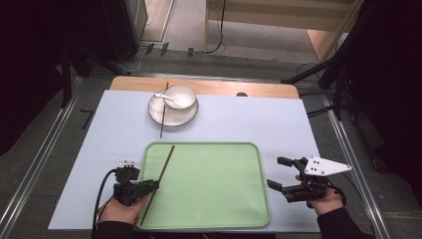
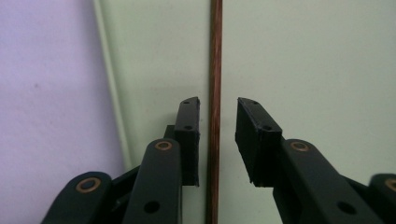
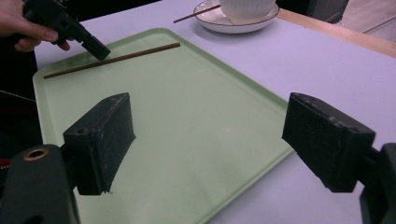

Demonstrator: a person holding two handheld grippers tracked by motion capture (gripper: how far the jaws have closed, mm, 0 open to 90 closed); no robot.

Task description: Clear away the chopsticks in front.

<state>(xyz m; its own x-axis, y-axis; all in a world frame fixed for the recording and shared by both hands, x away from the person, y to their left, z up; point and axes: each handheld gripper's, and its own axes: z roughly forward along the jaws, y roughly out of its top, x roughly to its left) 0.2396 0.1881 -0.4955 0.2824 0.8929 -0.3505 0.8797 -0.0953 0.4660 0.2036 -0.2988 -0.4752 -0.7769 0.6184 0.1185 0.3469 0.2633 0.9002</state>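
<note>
A brown chopstick point(image 1: 161, 174) lies slanted on the left part of the green tray point(image 1: 214, 194). My left gripper point(image 1: 155, 185) hovers over its near half, jaws a little apart. In the left gripper view the chopstick point(image 2: 215, 70) runs between the two pads, with a clear gap at the right pad, on the tray point(image 2: 303, 56). My right gripper point(image 1: 276, 172) stands wide open beside the tray's right edge with nothing between its jaws. The right gripper view looks across the tray point(image 3: 187, 116) to the chopstick point(image 3: 112, 59) and the left gripper point(image 3: 95, 47).
At the back of the lavender mat point(image 1: 119, 129) a white bowl point(image 1: 179, 96) with a spoon point(image 1: 164, 97) sits on a plate point(image 1: 173, 117). A second chopstick point(image 1: 163, 109) leans over the plate's left rim. The wooden table edge point(image 1: 224, 87) lies behind.
</note>
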